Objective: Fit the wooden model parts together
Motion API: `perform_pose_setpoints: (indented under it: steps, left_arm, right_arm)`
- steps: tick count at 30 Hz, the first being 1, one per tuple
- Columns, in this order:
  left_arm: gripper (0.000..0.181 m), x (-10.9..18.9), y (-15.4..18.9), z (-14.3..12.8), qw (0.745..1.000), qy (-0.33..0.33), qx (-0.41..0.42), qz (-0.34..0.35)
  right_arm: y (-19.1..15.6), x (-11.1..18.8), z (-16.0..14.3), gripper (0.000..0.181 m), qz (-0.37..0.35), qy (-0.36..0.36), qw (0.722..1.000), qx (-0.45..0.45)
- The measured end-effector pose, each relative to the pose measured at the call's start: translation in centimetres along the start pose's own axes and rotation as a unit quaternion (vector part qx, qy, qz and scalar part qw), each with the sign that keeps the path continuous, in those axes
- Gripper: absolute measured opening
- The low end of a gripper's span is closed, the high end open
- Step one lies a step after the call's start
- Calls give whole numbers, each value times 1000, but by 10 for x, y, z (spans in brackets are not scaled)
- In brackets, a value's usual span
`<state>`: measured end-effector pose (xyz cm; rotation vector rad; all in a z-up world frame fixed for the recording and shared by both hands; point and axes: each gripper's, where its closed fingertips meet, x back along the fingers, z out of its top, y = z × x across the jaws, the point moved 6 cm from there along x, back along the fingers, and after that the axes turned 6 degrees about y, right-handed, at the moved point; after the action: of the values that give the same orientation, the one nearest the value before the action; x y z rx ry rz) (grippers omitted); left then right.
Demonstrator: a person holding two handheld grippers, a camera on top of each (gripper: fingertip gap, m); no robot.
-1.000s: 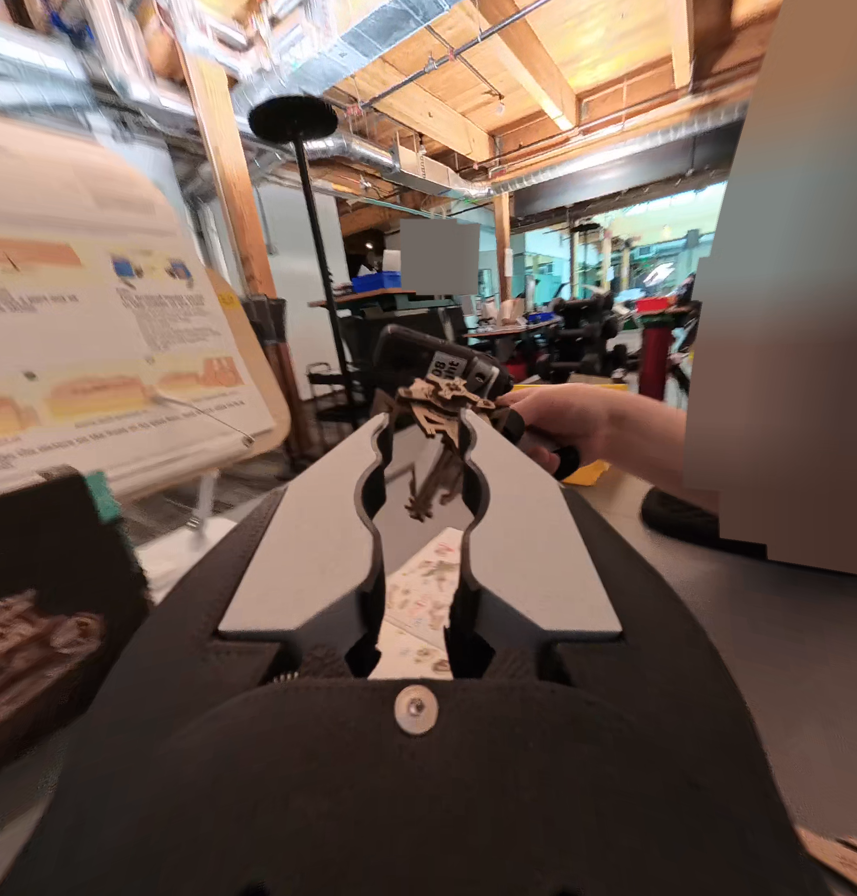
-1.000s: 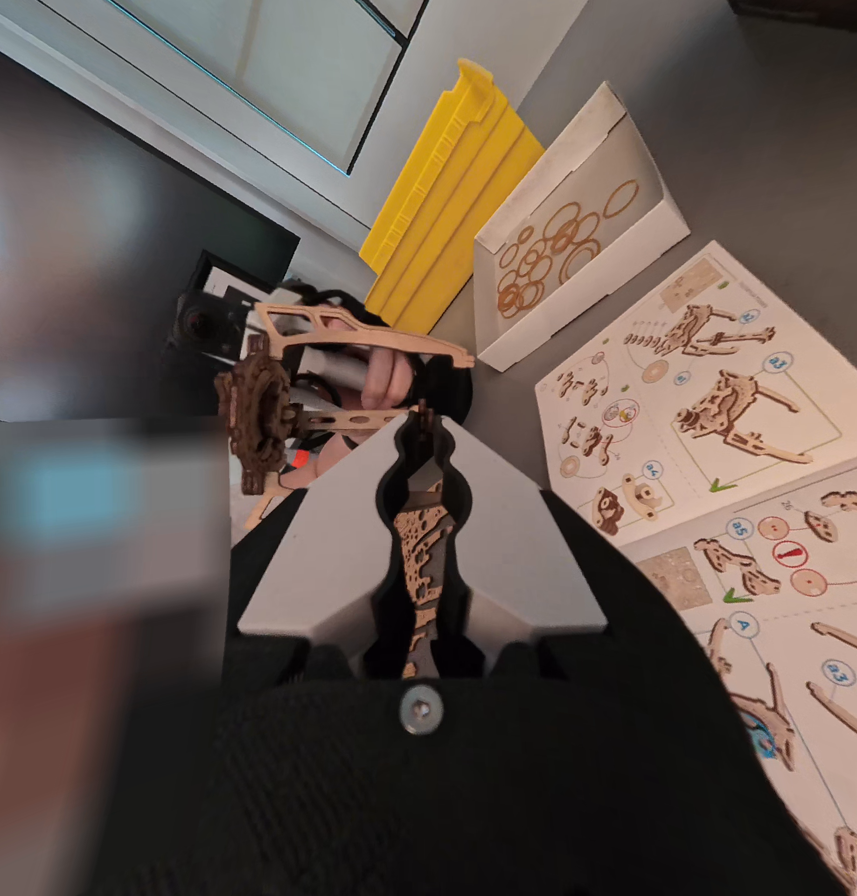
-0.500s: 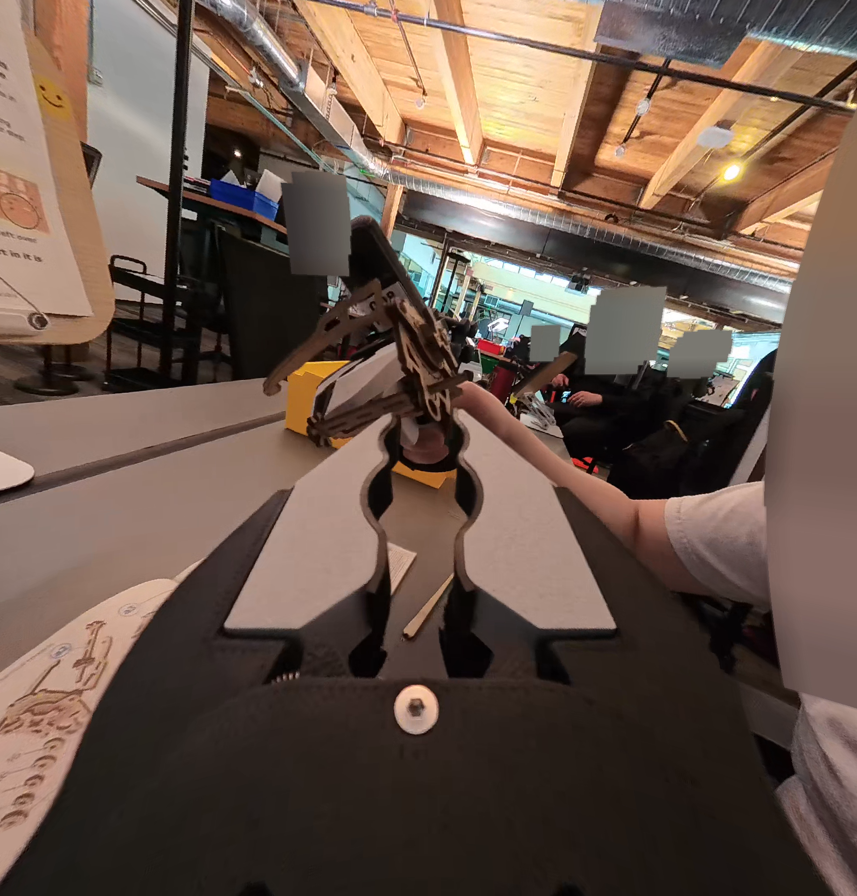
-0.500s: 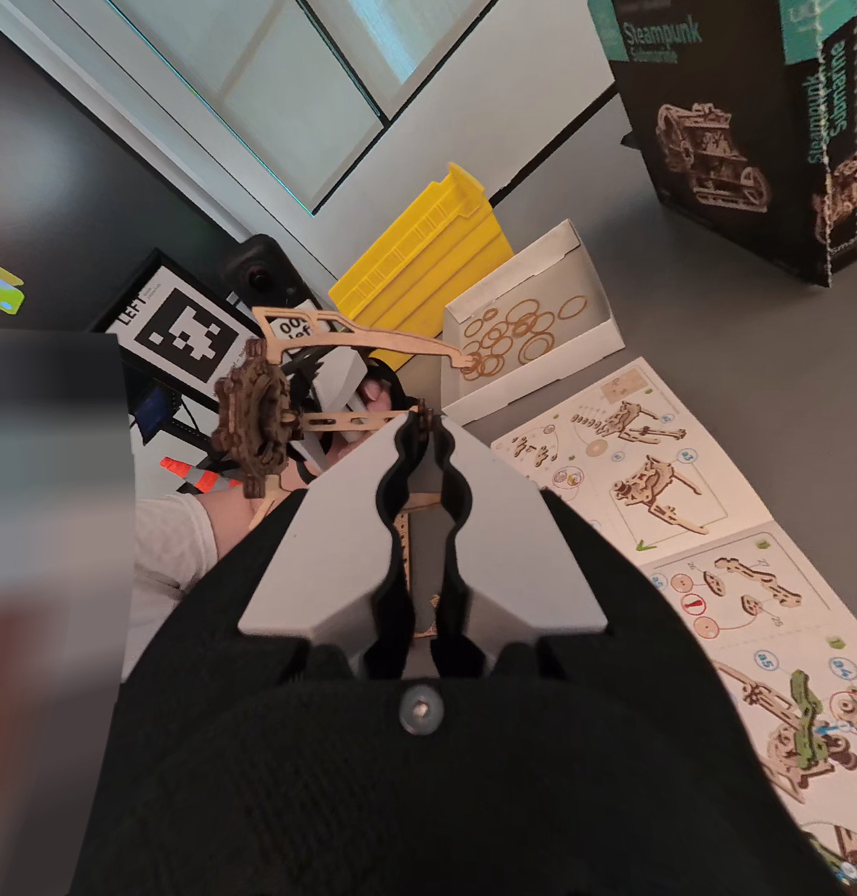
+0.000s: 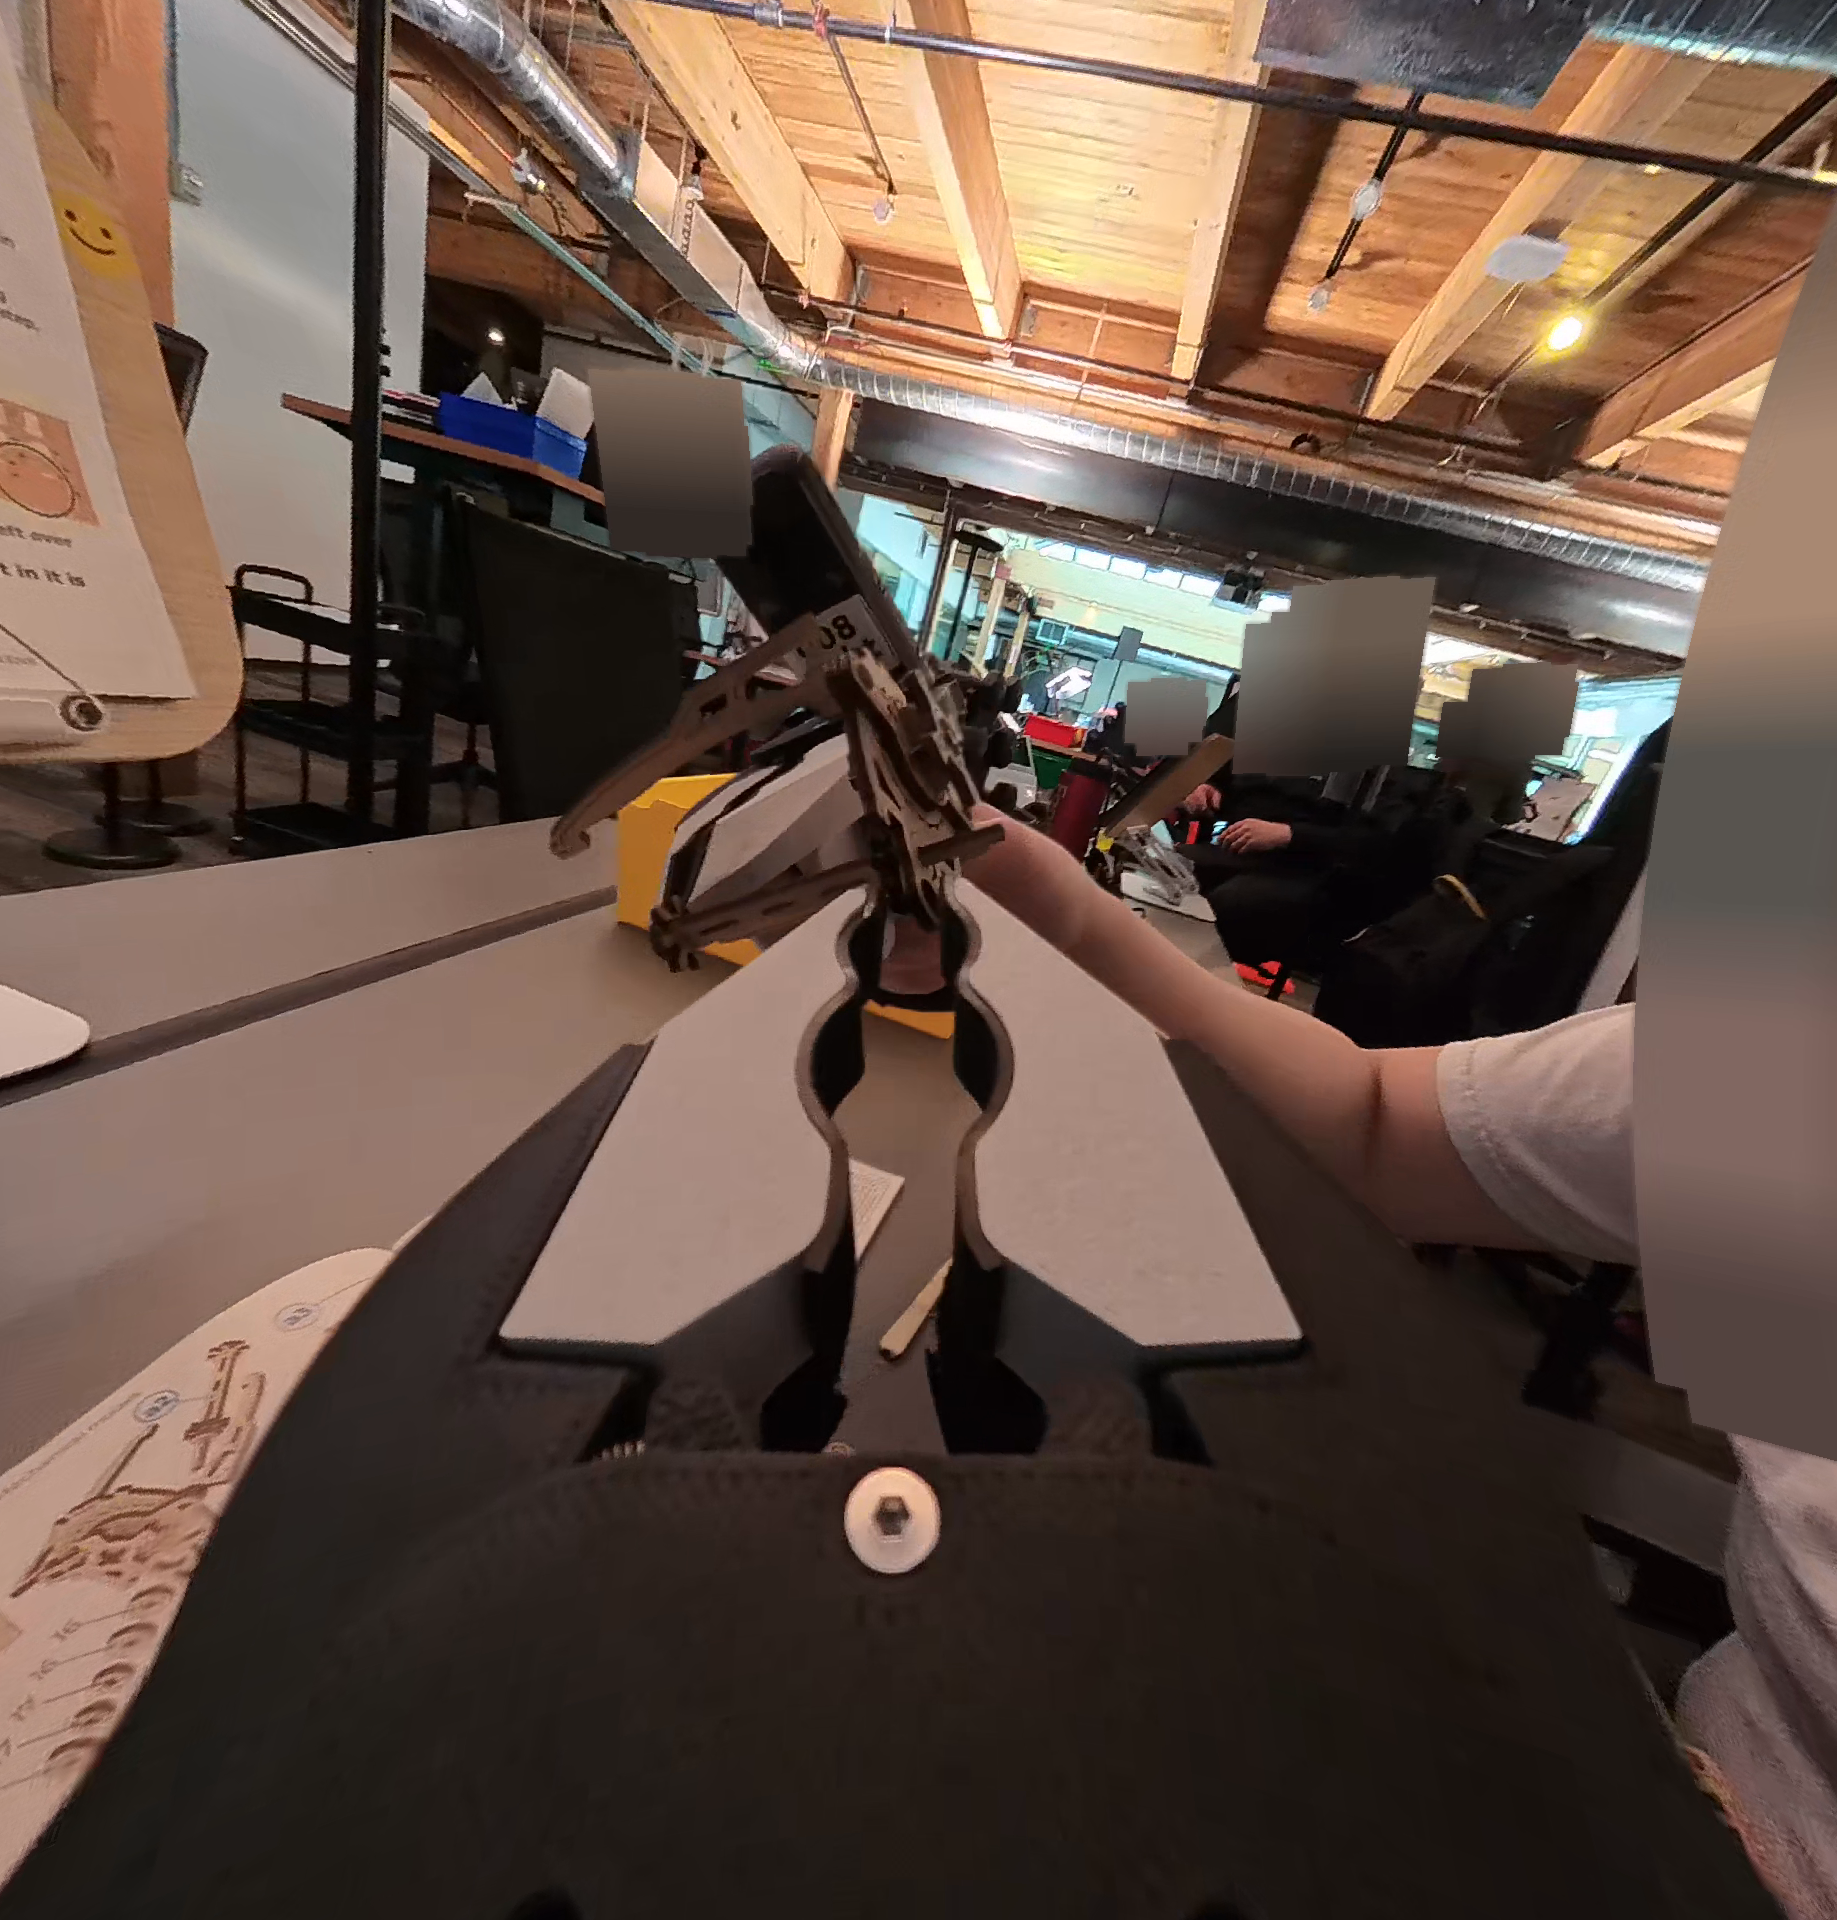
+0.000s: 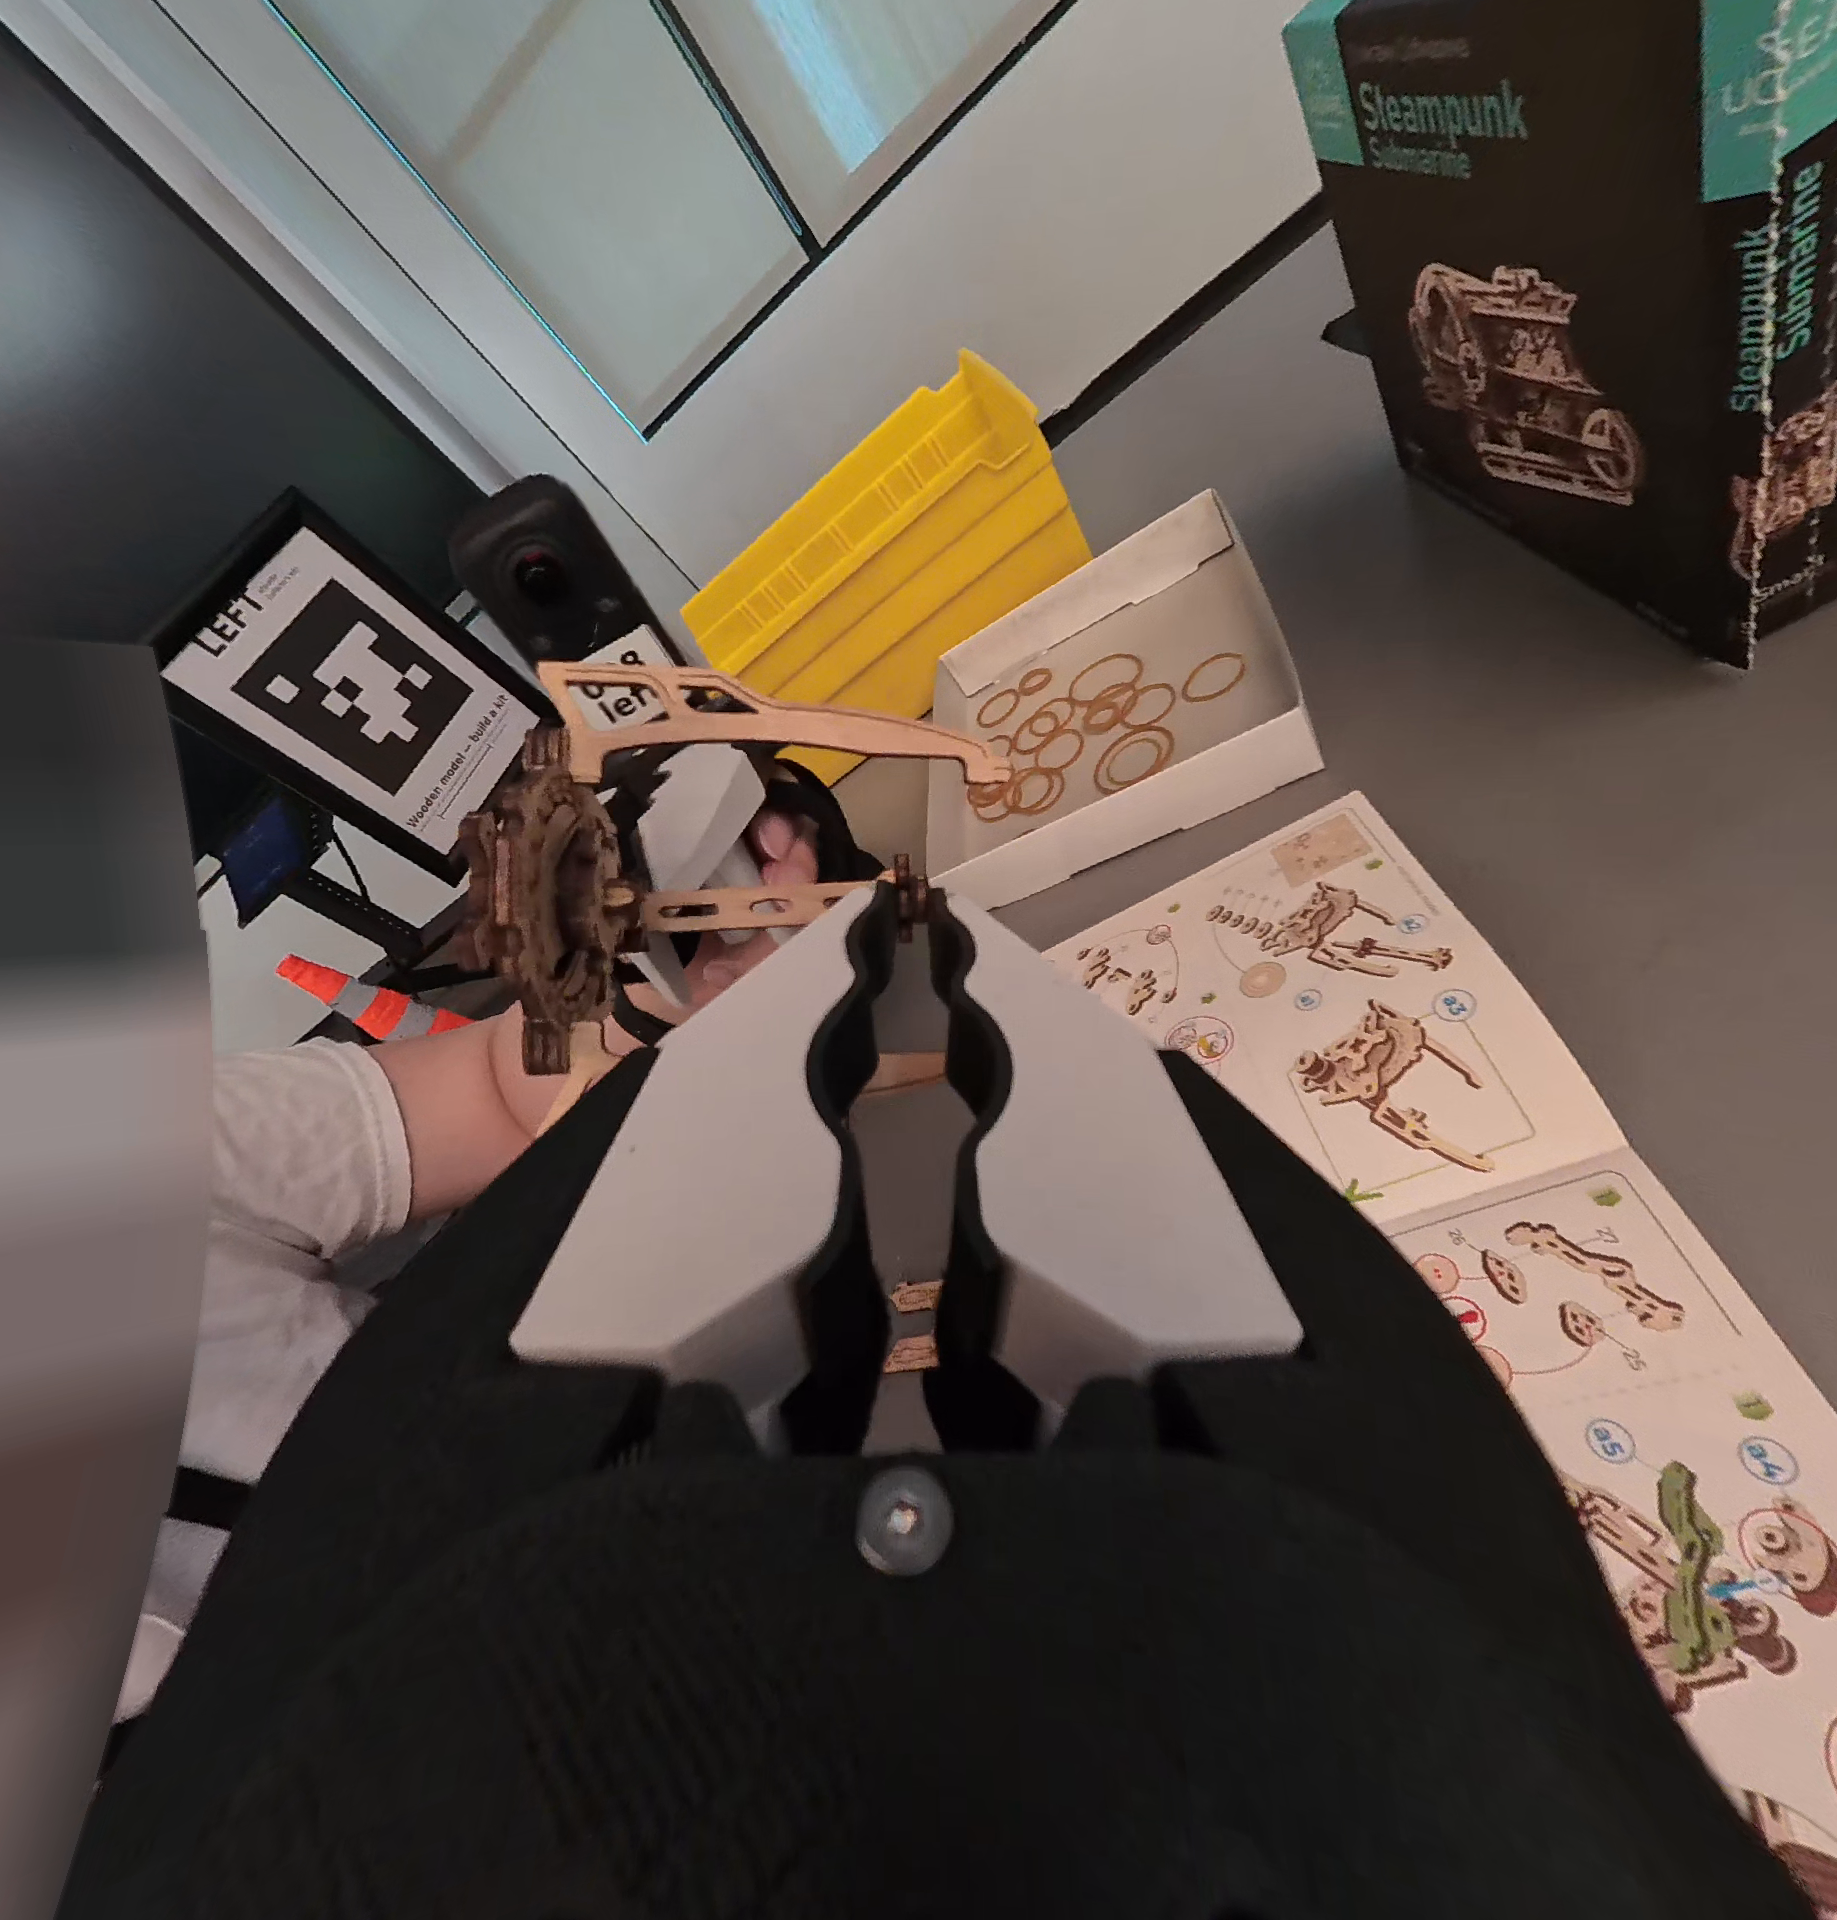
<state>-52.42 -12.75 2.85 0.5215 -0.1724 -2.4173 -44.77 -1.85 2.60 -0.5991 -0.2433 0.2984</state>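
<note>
Both tongs pinch one wooden model, held up above the table.

The left tongs are pressed onto the model's dark gear hub, and the right tongs nip the tip of its thin lower strut, its long arm reaching over a white tray of rubber rings. An instruction sheet and yellow bin lie on the grey table.

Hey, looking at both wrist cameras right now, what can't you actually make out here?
- Left wrist view: where the wooden model is gripped; the left hand-held gripper tips cover it.
- Right wrist view: the right hand-held gripper pinches one strut end; the joint is too small.
- Right wrist view: instruction sheet cut off by the right edge.
- Right wrist view: left side is blurred over.
</note>
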Motion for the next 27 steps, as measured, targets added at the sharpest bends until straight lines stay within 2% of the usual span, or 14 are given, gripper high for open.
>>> perform_pose_setpoints:
  steps: [3, 6, 20, 24, 27]
  left_arm:
    - [11, 0, -1, -1, 999, -16, -26, 15]
    - [8, -1, 0, -2, 999, -18, -35, 17]
    - [4, 0, -3, -1, 999, 7, 43, -12]
    - [20, 2, -6, 3, 999, 15, 36, 2]
    - [26, 6, -8, 7, 999, 24, 31, 11]
  right_arm:
    - [2, 0, 0, 4, -8, 3, 1000, -6]
    - [2, -1, -1, 4, -6, 1, 1000, -10]
    - [0, -1, 0, 4, -2, 9, 1000, 10]
    - [2, -2, -2, 4, 4, 4, 1000, -7]
    - [5, -4, -8, 4, 9, -17, 999, -35]
